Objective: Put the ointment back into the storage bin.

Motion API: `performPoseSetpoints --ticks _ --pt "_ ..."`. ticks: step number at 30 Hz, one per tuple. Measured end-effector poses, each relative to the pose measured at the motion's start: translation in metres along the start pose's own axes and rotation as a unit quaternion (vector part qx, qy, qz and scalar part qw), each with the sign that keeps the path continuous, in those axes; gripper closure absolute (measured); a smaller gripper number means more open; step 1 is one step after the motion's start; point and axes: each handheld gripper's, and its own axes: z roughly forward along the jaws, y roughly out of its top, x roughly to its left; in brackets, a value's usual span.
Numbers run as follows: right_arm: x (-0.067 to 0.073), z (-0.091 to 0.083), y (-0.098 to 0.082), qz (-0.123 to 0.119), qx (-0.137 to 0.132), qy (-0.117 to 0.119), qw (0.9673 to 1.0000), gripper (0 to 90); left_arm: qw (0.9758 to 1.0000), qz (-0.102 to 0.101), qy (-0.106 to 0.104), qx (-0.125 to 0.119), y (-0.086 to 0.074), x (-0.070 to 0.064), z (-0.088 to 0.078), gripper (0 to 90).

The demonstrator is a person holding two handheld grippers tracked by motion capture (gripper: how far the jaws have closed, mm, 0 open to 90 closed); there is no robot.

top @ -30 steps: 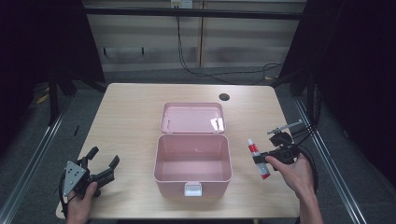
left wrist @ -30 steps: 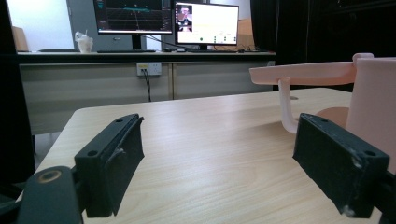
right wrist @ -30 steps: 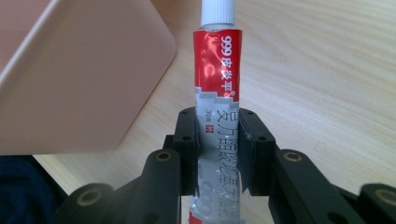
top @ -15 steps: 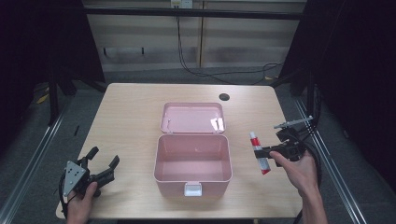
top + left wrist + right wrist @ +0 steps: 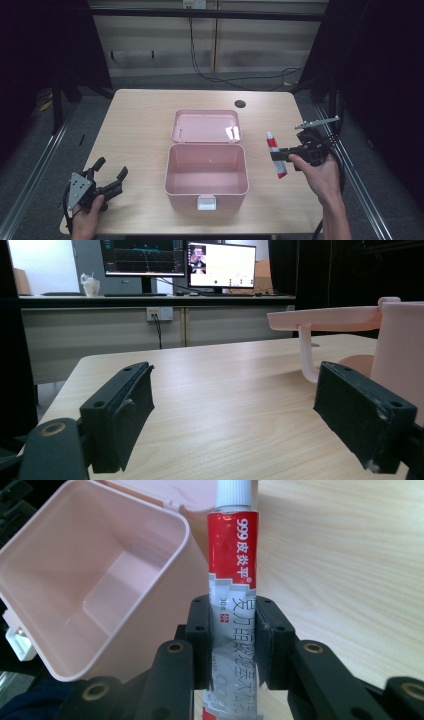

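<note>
The open pink storage box (image 5: 206, 170) sits mid-table toward the near edge, its lid (image 5: 206, 126) laid back behind it, with bare wood to either side. Right of the box, well inside the table's right edge, the right gripper (image 5: 280, 156) pinches a red-and-white ointment tube (image 5: 274, 155) held above the table (image 5: 140, 120), white cap pointing away. By the near left corner, the left gripper (image 5: 111, 176) rests with jaws spread wide, holding nothing.
</note>
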Motion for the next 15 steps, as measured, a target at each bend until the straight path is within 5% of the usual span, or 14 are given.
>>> performPoseSetpoints --ticks 15 --pt "0.013 -0.017 0.021 -0.028 -0.028 0.004 0.9992 71.5 1.0 -0.001 -0.001 0.0 0.0 0.0 0.0 15.7"
